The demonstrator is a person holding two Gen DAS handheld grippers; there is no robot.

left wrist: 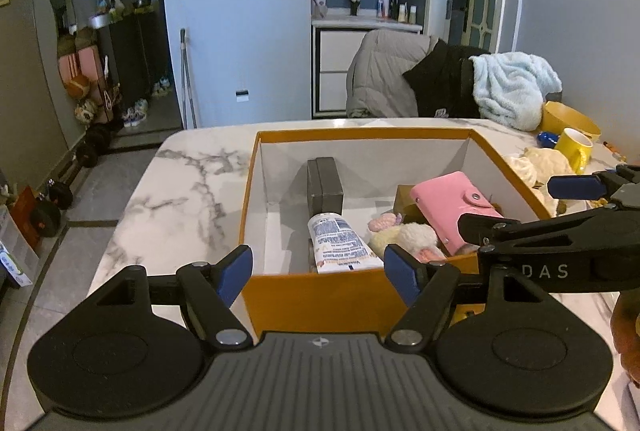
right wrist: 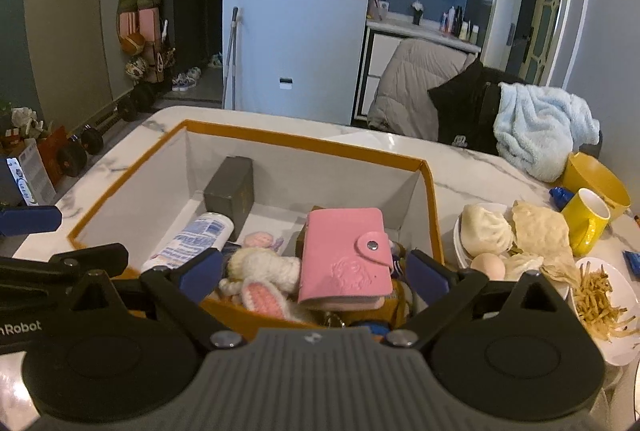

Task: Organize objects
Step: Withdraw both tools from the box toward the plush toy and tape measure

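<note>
Both tools sat spread wide, holding nothing: left gripper (left wrist: pixel 319 268) at the orange box (right wrist: pixel 434 203) near wall, right gripper (right wrist: pixel 316 273) over its right side. Pink wallet (right wrist: pixel 345 257) lay atop a knit bunny (right wrist: pixel 264 277); prob. light, soft-covered, grab across the spine. Tube (left wrist: pixel 340 245) slick. Left half had room.

Pink wallet (right wrist: pixel 344 255) (snapped) in orange box (right wrist: pixel 434 207)

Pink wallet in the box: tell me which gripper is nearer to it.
Right. The right gripper brackets the pink wallet; the left gripper hangs at the tube side.
</note>
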